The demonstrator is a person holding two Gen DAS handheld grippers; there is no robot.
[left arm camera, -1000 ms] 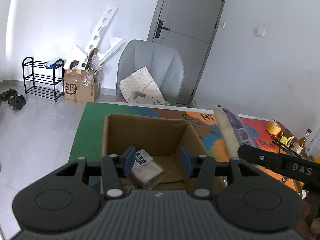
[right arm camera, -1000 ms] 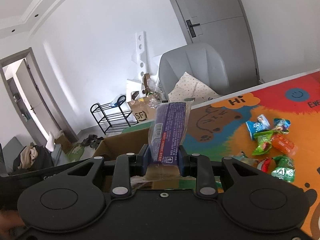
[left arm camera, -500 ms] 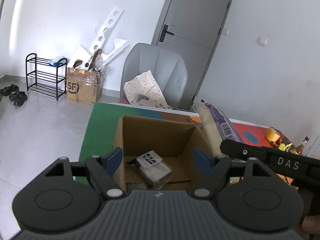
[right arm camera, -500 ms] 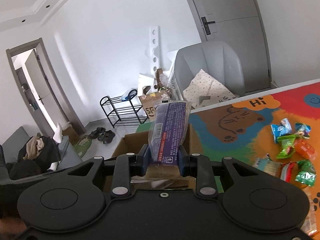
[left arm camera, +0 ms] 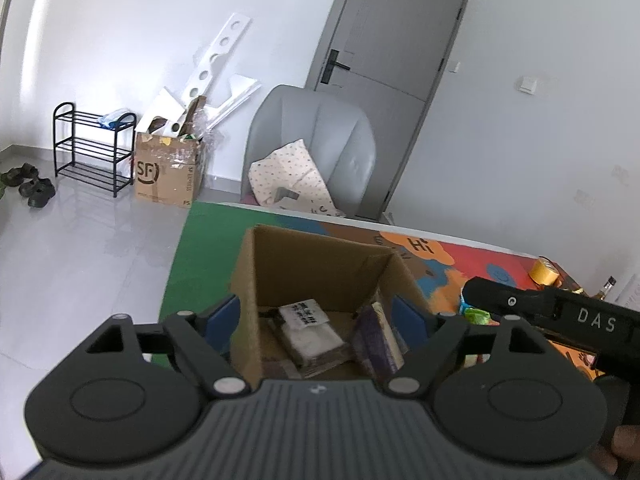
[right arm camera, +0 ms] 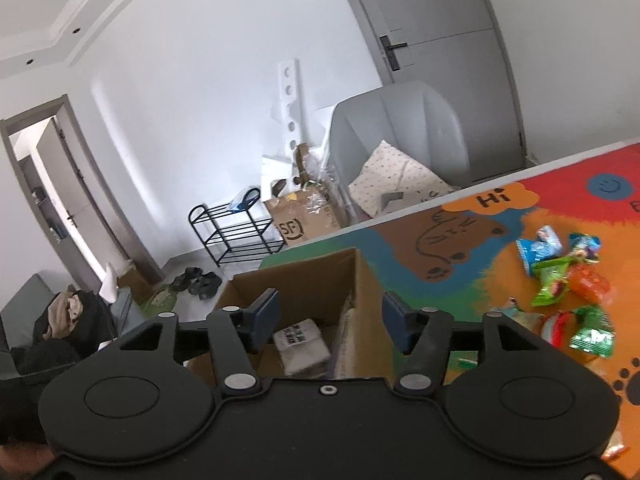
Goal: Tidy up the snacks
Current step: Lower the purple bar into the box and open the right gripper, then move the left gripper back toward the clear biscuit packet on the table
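An open cardboard box (left arm camera: 304, 264) stands on the colourful mat; it also shows in the right wrist view (right arm camera: 296, 284). Inside lie a clear pack with a white label (left arm camera: 310, 330) and a long purple snack pack (left arm camera: 376, 340) leaning on the right wall. My left gripper (left arm camera: 316, 312) is open, its jaws spread either side of the box's near end. My right gripper (right arm camera: 328, 318) is open and empty above the box's right wall. The labelled pack (right arm camera: 300, 338) and the long pack (right arm camera: 348, 336) show between its jaws. Several loose snack packets (right arm camera: 564, 276) lie on the mat to the right.
A grey chair (left arm camera: 316, 140) with a spotted cushion stands behind the table. An SF carton (left arm camera: 168, 172) and a black shoe rack (left arm camera: 92, 144) stand on the floor at left. A tape roll (left arm camera: 544, 272) and a bottle (left arm camera: 604, 286) sit at the far right.
My right gripper opened and let go of the long purple pack, which now lies inside the box. My left gripper opened wider and now straddles the box.
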